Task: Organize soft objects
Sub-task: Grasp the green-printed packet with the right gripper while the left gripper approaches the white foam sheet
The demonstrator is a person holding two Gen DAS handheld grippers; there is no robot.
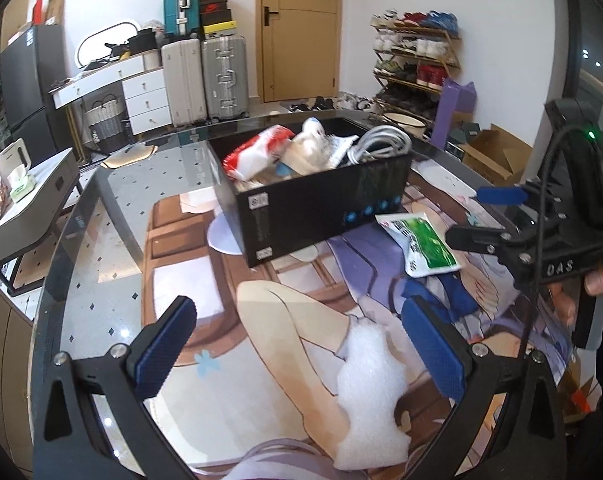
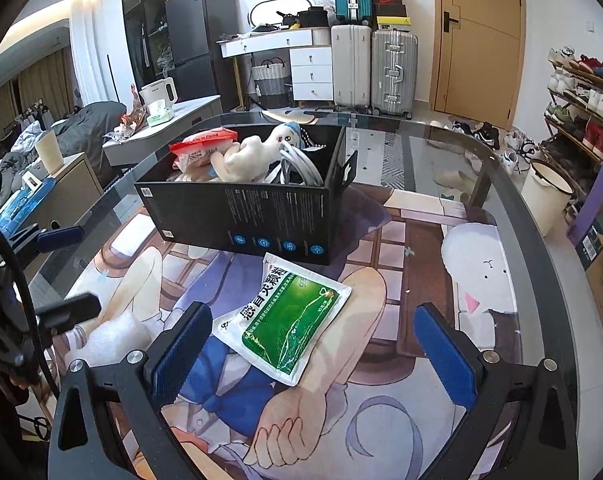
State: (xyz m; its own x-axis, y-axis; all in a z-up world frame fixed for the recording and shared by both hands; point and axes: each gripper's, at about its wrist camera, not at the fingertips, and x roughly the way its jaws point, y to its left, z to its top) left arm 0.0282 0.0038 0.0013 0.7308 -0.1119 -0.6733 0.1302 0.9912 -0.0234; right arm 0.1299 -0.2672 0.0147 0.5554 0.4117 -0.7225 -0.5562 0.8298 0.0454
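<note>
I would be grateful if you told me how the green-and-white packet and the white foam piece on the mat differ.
The green-and-white packet is glossy, printed and roughly rectangular; the white foam piece is plain, matte and irregular in outline. The packet lies close to the black box, ahead of the right tongs; the foam lies farther from the box, between the fingers of the left tongs. Both rest flat on the mat, outside the box, ungripped.

Soft daylight fills the room, bright and even on the white walls. The glass counter mirrors the floor tiles and gives a pale sheen, with only faint shadows beneath the black box. Both fisheye views bow straight lines hard toward black, vignetted corners. Focus is fairly sharp centrally, softer at the rims.
</note>
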